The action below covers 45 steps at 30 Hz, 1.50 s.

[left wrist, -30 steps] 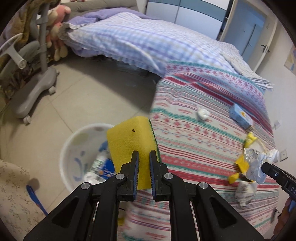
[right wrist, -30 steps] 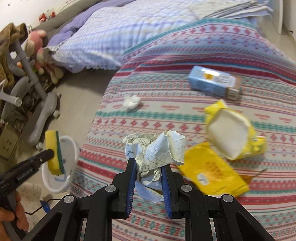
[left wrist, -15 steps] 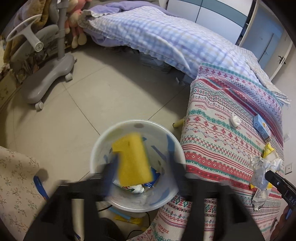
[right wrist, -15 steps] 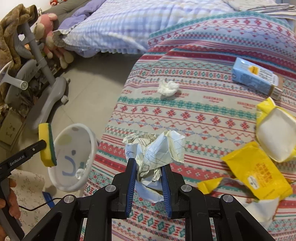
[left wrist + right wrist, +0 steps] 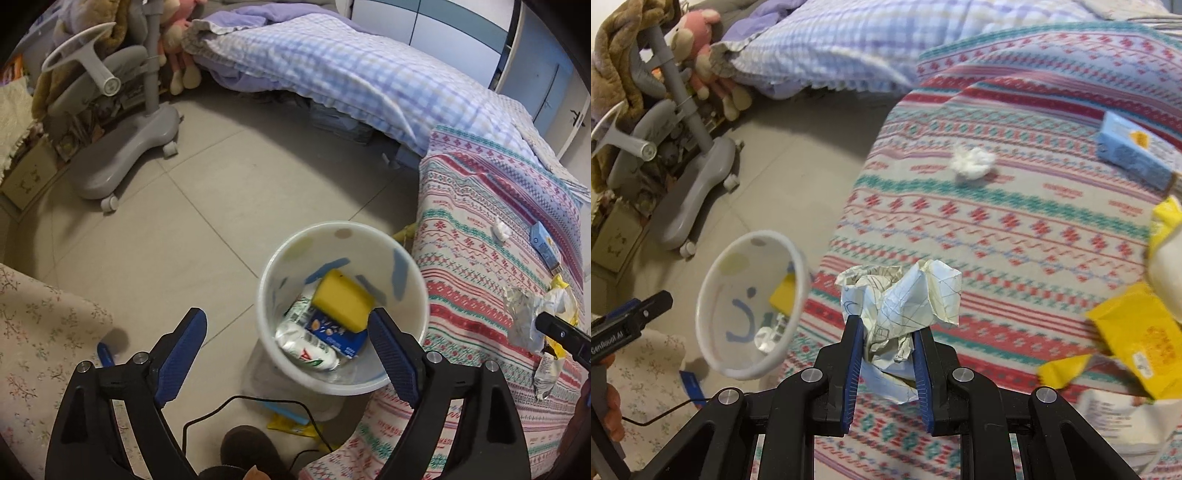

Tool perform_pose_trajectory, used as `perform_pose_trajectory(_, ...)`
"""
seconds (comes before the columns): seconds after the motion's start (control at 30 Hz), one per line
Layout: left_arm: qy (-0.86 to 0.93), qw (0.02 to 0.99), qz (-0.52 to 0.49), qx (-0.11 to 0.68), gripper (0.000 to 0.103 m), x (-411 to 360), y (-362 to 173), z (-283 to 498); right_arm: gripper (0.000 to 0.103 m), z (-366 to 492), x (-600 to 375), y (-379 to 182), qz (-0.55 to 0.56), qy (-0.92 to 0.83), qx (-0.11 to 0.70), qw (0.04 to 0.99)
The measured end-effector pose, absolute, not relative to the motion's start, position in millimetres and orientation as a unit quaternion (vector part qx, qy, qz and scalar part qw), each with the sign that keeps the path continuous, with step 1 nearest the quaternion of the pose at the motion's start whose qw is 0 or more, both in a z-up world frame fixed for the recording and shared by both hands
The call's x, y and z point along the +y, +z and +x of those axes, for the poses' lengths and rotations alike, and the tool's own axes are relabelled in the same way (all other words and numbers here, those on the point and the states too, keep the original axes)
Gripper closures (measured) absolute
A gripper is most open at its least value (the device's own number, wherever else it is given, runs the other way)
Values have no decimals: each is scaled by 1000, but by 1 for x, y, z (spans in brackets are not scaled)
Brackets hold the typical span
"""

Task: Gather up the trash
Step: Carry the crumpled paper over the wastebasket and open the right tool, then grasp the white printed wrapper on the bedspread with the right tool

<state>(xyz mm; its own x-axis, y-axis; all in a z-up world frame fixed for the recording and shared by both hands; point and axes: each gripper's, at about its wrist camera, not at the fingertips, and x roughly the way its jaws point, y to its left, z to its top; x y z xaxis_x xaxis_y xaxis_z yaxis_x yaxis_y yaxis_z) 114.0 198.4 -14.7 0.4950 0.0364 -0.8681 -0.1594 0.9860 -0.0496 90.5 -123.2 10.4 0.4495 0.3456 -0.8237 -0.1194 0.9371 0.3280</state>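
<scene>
Your left wrist camera looks steeply down from close above the bin [image 5: 343,236] on the floor. Your right wrist camera faces across the blanket [image 5: 1015,206], near it. Both catch the bin [image 5: 713,291] and blanket edge.

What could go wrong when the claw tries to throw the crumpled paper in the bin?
The right claw pinches only the lower part of the crumpled paper, so it might slip out. The white bin sits on the floor beside the bed, so a drop too soon would probably land on the striped blanket.
</scene>
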Motion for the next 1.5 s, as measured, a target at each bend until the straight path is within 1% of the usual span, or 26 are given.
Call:
perform_pose_trajectory(0.43,77,856,-49,509,12,222,-17,106,79,121,-31,0,107,196,512,829)
perform_pose_trajectory(0.87,88,853,-61,511,12,251,-21,99,75,133,17,-22,114,221,530,811)
perform_pose_trajectory(0.93,87,854,-64,509,12,251,-19,99,69,132,21,-23,115,225,529,810)
perform_pose_trajectory(0.97,86,855,-65,508,12,251,-19,99,57,132,23,-22,116,227,529,810)
perform_pose_trajectory(1.0,86,855,-65,507,12,250,-18,99,46,132,24,-21,119,228,529,809)
perform_pose_trajectory(1.07,84,856,-66,506,12,248,-17,98,40,131,24,-17,129,228,525,810)
perform_pose_trajectory(1.2,78,856,-65,506,12,240,-15,98,34,129,17,-7,130,221,518,816)
perform_pose_trajectory(1.5,51,861,-62,502,12,211,-6,94,27,108,-32,18,111,181,494,843)
